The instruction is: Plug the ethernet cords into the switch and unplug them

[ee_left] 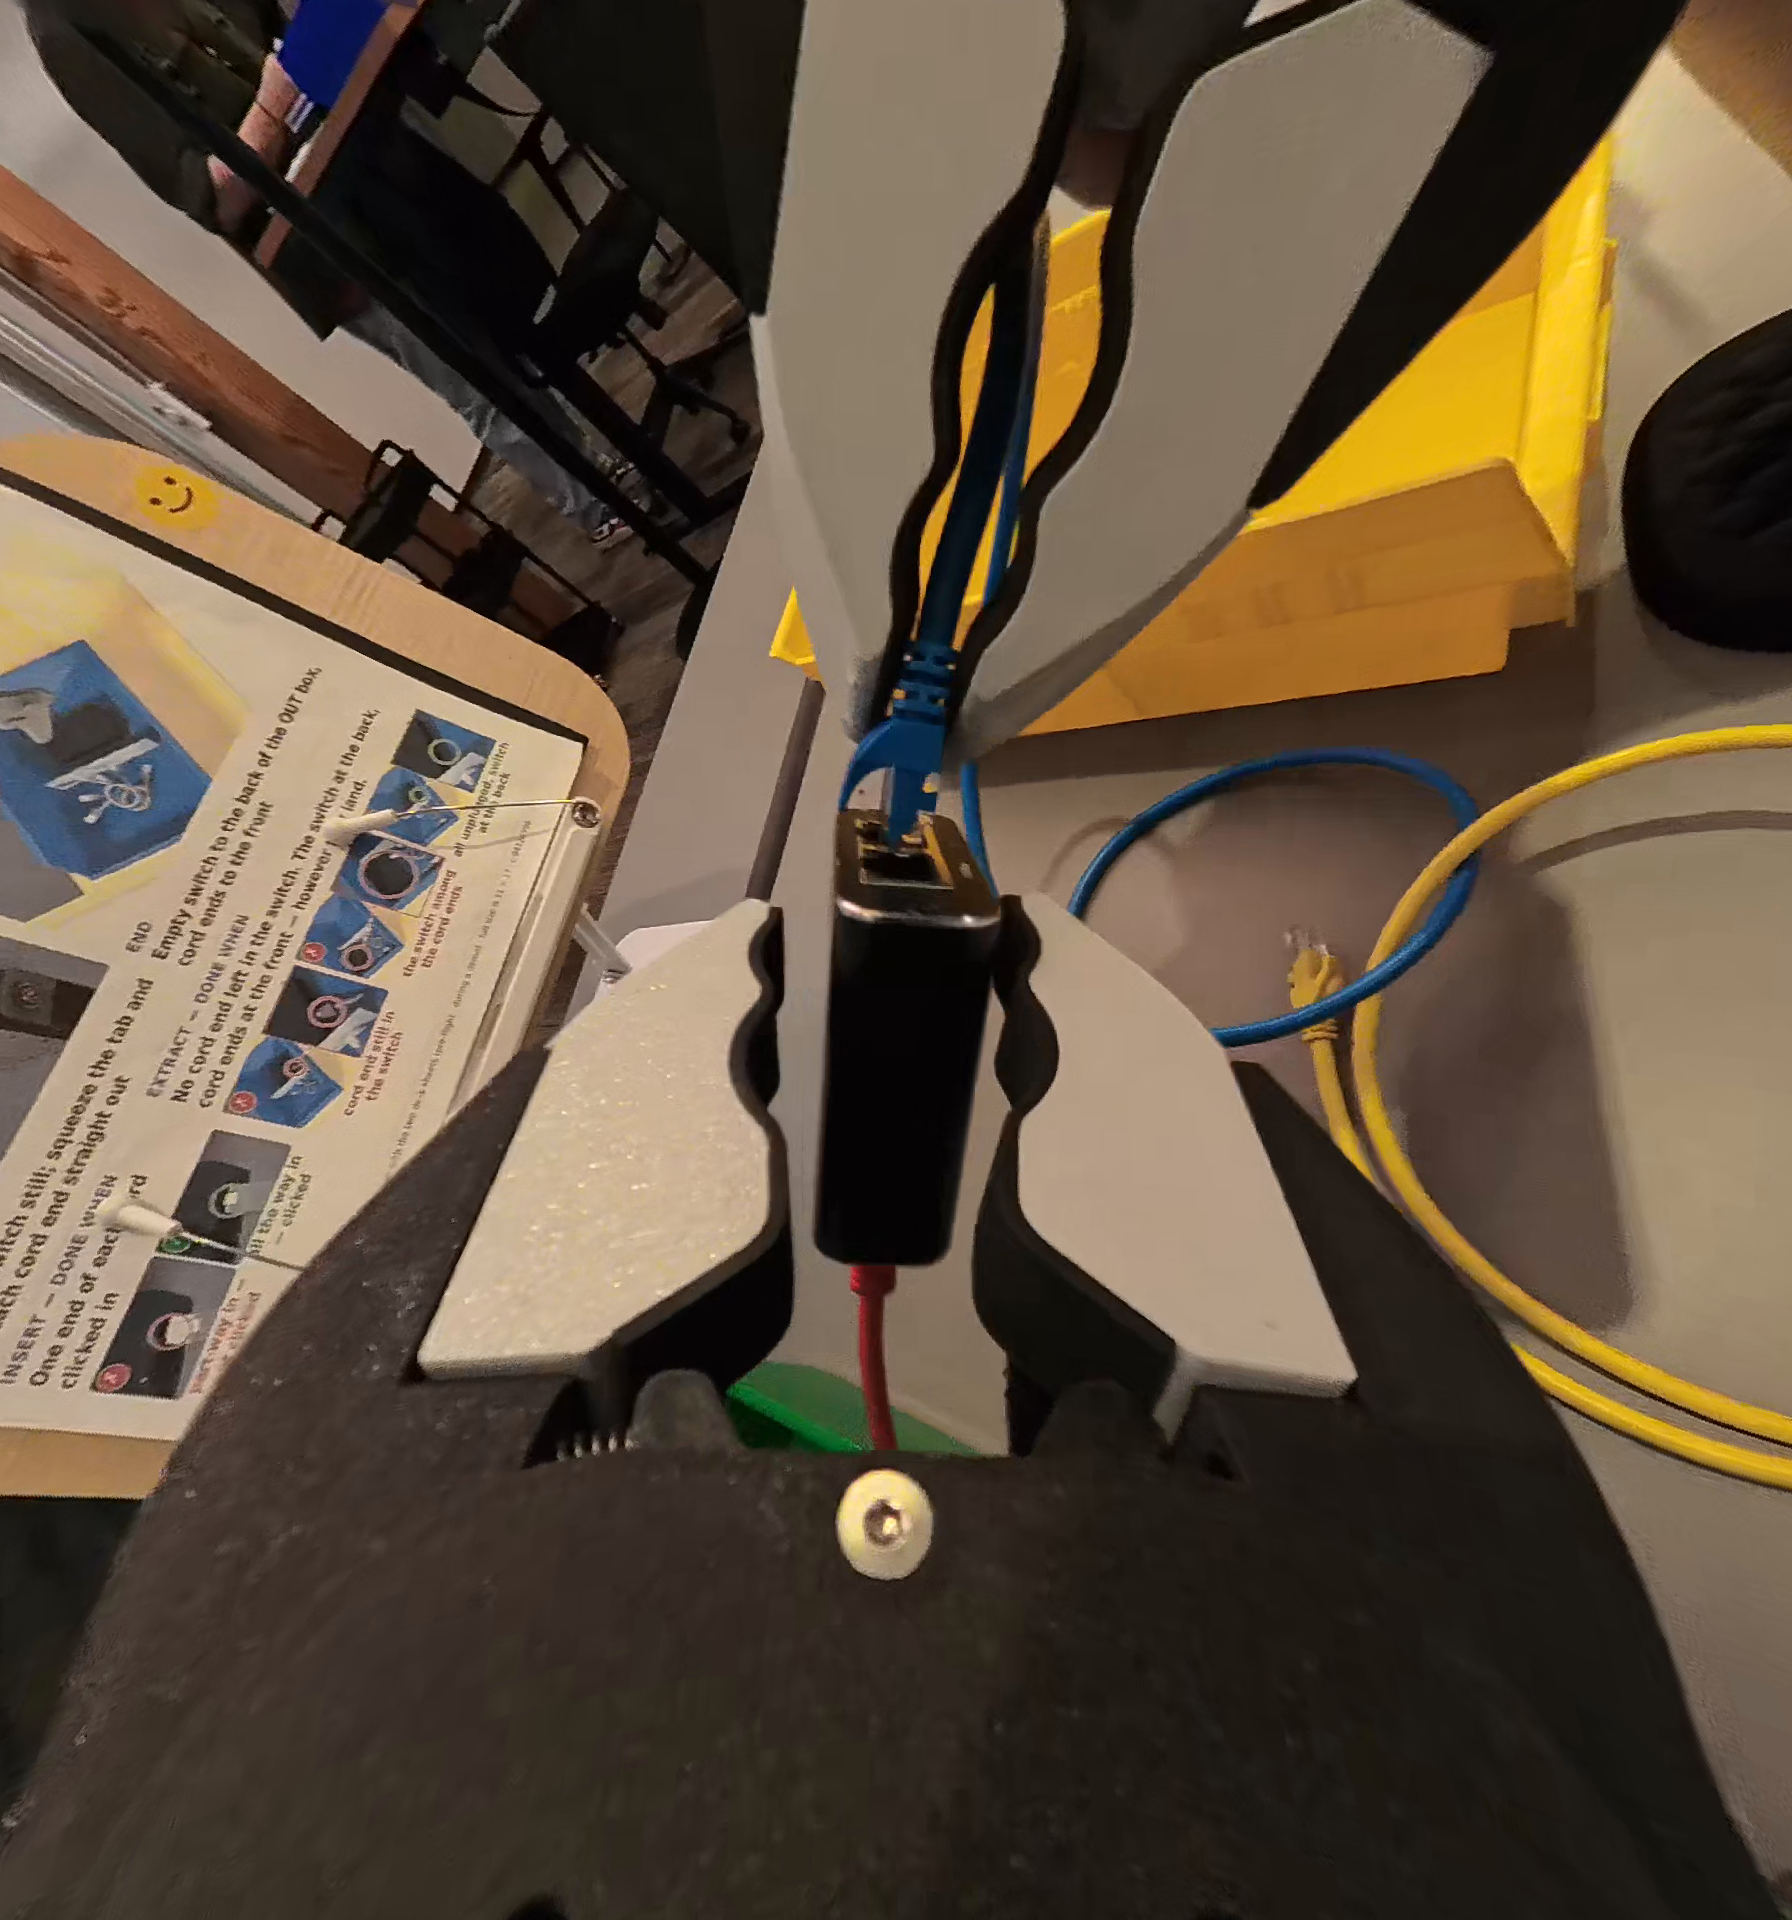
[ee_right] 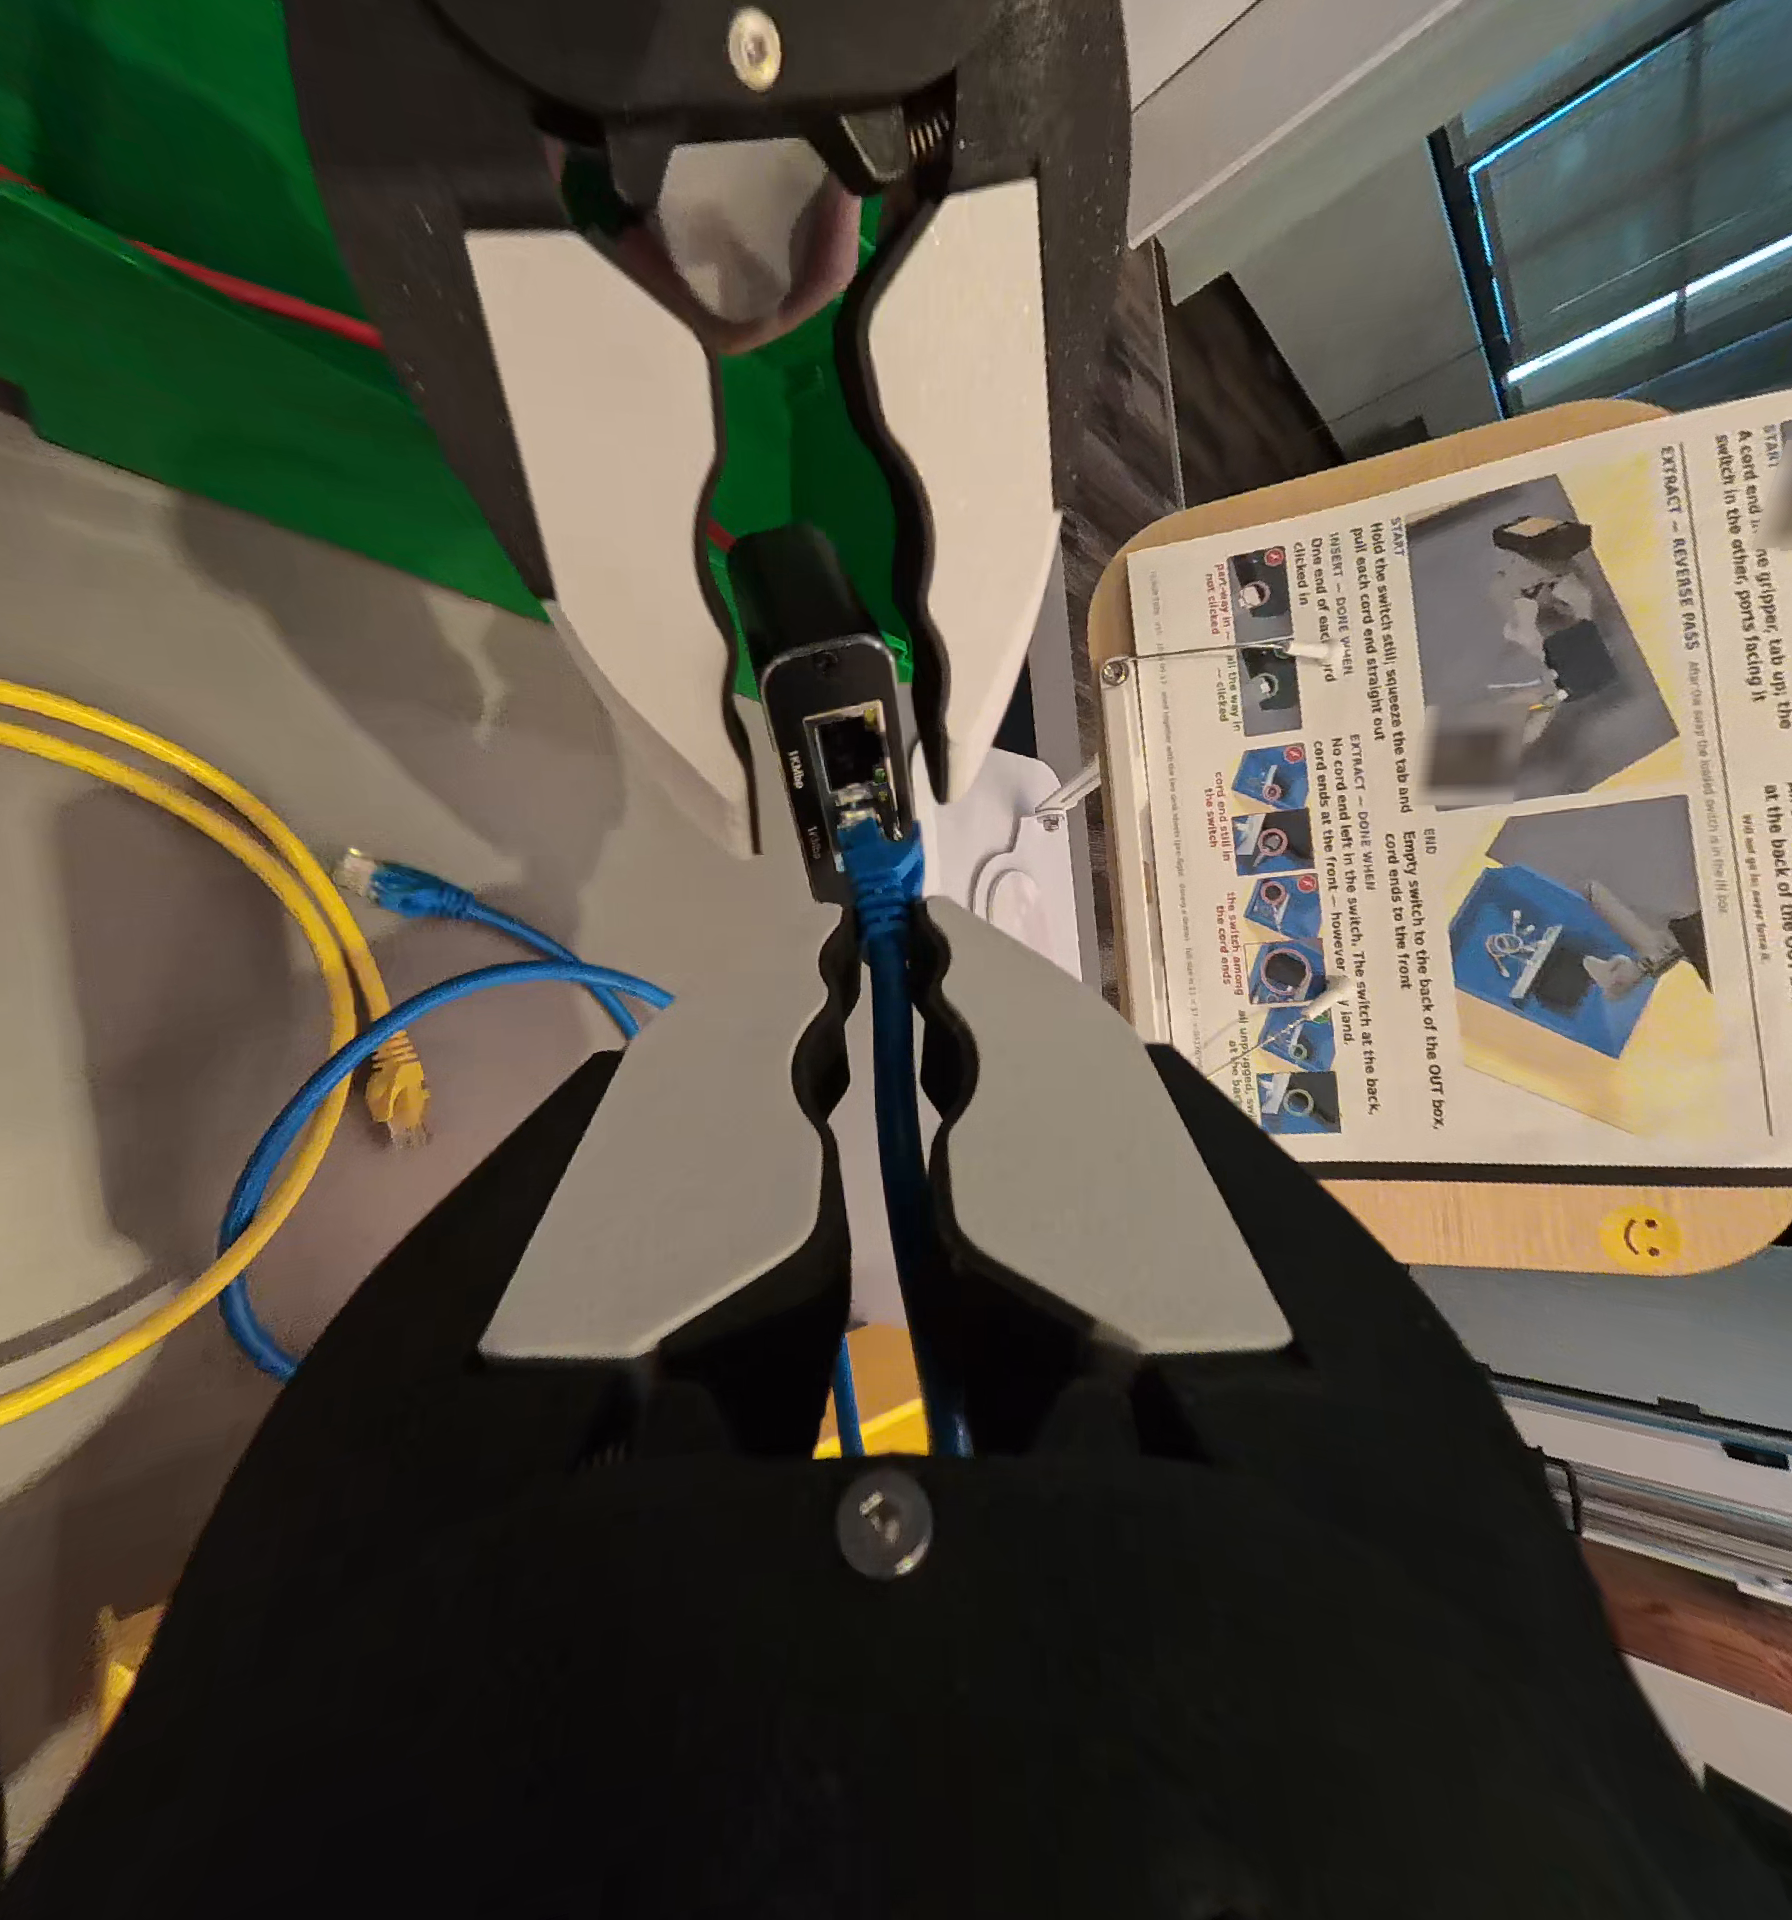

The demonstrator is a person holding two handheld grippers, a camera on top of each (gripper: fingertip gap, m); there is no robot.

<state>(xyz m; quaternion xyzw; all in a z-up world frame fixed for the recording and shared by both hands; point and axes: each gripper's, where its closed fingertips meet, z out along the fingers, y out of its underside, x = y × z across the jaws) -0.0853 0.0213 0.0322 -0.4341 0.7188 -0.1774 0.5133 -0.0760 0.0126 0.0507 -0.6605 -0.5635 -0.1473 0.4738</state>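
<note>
A grey bench [ee_left: 1235, 914] is carrying the work, its top matte and plain under warm light. Off its edge a dark floor with black-framed chairs [ee_left: 601, 301] is showing, and a window [ee_right: 1650, 218] is glowing in the right wrist view. A wooden board [ee_right: 1494, 1226] with a smiley sticker is lying beside the bench and bearing one printed sheet [ee_left: 248, 935].

Two bins are showing: a yellow bin [ee_left: 1391, 540] is sitting on the bench, and a green bin [ee_right: 196, 343] is lying near the left tongs with a red cord [ee_left: 876, 1351] running into it. One black padded thing [ee_left: 1754, 488] is resting at the far side.

Three cords are visible: one blue, one yellow, one red. The yellow cord [ee_left: 1494, 1091] is lying looped on the bench, its plug [ee_right: 398, 1091] loose; the blue cord's [ee_left: 1276, 790] far plug [ee_right: 393, 883] is lying loose beside it.

One switch [ee_left: 902, 1081], black, is standing between the left tongs [ee_left: 897, 956]; the right pad seems to be touching it, while a thin gap is showing at the left pad, so the grip cannot be told. The right tongs [ee_right: 887, 935] are clenching the blue cord just behind its plug [ee_right: 871, 852], which is sitting at the lower port of the switch.
</note>
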